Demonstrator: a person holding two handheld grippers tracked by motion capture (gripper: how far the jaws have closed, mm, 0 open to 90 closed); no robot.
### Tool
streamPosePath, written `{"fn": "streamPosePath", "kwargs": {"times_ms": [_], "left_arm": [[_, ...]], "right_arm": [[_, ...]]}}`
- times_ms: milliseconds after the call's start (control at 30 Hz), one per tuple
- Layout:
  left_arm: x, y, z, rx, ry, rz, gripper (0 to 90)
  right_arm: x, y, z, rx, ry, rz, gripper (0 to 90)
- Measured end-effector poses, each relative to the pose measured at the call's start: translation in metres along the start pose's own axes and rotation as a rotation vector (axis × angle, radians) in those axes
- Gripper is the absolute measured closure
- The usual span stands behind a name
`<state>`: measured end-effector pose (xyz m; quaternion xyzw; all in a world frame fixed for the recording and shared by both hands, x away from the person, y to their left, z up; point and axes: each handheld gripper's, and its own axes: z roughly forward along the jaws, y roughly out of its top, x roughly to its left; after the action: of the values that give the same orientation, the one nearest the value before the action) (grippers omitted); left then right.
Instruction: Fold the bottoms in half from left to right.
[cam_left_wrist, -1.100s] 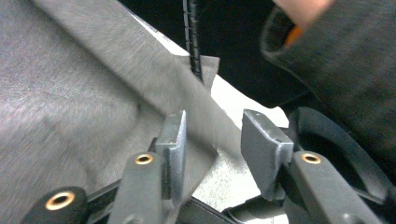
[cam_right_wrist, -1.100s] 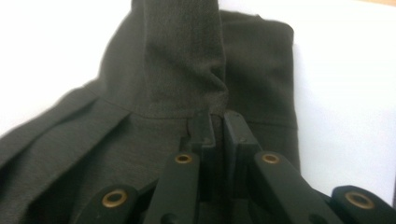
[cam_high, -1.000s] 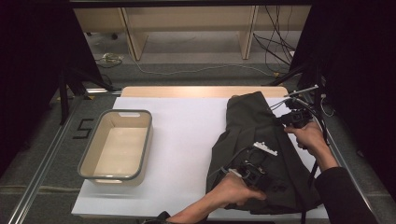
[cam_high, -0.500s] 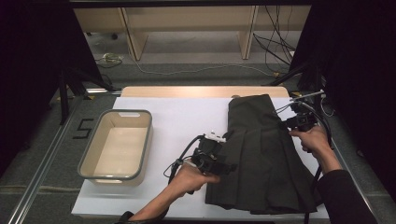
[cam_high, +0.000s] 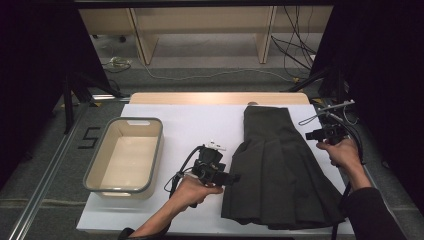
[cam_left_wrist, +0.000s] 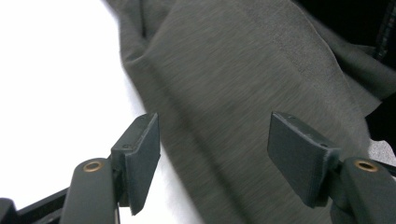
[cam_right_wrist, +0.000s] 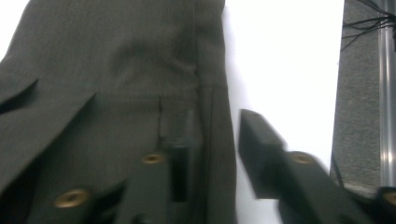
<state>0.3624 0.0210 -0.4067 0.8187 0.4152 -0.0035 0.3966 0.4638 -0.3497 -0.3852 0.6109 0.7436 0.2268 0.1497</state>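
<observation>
Dark skirt (cam_high: 280, 170) lies flat, both grippers' jaws just parting; floor mark "5" (cam_high: 88, 138).

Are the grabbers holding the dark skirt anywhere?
No. Both have just been opening: the left gripper gapes over the skirt's edge; the right gripper straddles its other edge, unpinched.

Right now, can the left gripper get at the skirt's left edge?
Probably yes. The left gripper sits right beside the dark skirt, its jaws have just been opening with nothing gripped, and only bare white tabletop lies around it.
</observation>
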Motion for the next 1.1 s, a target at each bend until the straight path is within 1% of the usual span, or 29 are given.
{"fn": "streamPosePath", "kwargs": {"times_ms": [67,100,167,200,267,367,433,500,567,633,667,700,767,800,833,867,900,967,1100], "left_arm": [[0.002,-0.001,0.001,0.005,0.004,0.001,32.5],[0.003,-0.002,0.001,0.004,0.008,-0.003,32.2],[0.004,-0.003,0.000,0.003,0.014,-0.010,31.6],[0.006,-0.004,0.000,0.005,0.015,-0.010,31.5],[0.008,-0.007,0.000,0.011,0.022,-0.015,30.6],[0.011,-0.011,0.000,0.015,0.037,-0.023,29.4],[0.014,-0.012,0.000,0.013,0.043,-0.030,28.6],[0.016,-0.013,-0.001,0.013,0.050,-0.034,28.0],[0.019,-0.015,-0.001,0.016,0.055,-0.036,27.7],[0.021,-0.017,0.000,0.023,0.060,-0.040,27.4],[0.022,-0.017,0.000,0.027,0.062,-0.041,27.2],[0.023,-0.018,0.001,0.028,0.066,-0.044,27.2],[0.025,-0.018,0.001,0.031,0.067,-0.048,27.2],[0.025,-0.018,0.000,0.030,0.068,-0.048,27.2],[0.025,-0.018,0.000,0.029,0.067,-0.048,27.2],[0.025,-0.018,-0.001,0.027,0.067,-0.050,27.2],[0.025,-0.017,-0.001,0.025,0.067,-0.051,27.2],[0.025,-0.017,-0.002,0.023,0.064,-0.053,27.2],[0.024,-0.016,-0.003,0.017,0.058,-0.055,27.2]], "right_arm": [[-0.001,-0.012,-0.005,-0.015,0.053,0.016,59.1],[-0.001,-0.019,-0.008,-0.020,0.062,0.021,57.4],[0.003,-0.033,-0.012,-0.032,0.055,0.006,53.4],[0.005,-0.039,-0.014,-0.040,0.057,-0.002,51.9],[0.008,-0.051,-0.014,-0.035,0.069,-0.006,49.5],[0.009,-0.061,-0.009,-0.006,0.083,-0.008,45.4],[0.009,-0.064,-0.002,0.016,0.111,-0.005,43.0],[0.009,-0.067,0.004,0.036,0.119,-0.001,42.9],[0.010,-0.069,0.012,0.059,0.142,0.001,43.6],[0.012,-0.069,0.018,0.078,0.146,-0.005,48.4],[0.012,-0.068,0.021,0.081,0.155,-0.008,52.4],[0.013,-0.068,0.023,0.084,0.162,-0.004,58.9],[0.014,-0.067,0.025,0.086,0.193,-0.005,74.0],[0.016,-0.068,0.026,0.088,0.200,-0.014,80.7],[0.017,-0.068,0.025,0.093,0.194,-0.027,85.2],[0.018,-0.068,0.024,0.096,0.188,-0.038,86.3],[0.018,-0.068,0.021,0.089,0.184,-0.043,86.9],[0.015,-0.066,0.014,0.069,0.178,-0.038,87.3],[0.001,-0.062,-0.001,0.028,0.142,-0.015,87.4]]}}
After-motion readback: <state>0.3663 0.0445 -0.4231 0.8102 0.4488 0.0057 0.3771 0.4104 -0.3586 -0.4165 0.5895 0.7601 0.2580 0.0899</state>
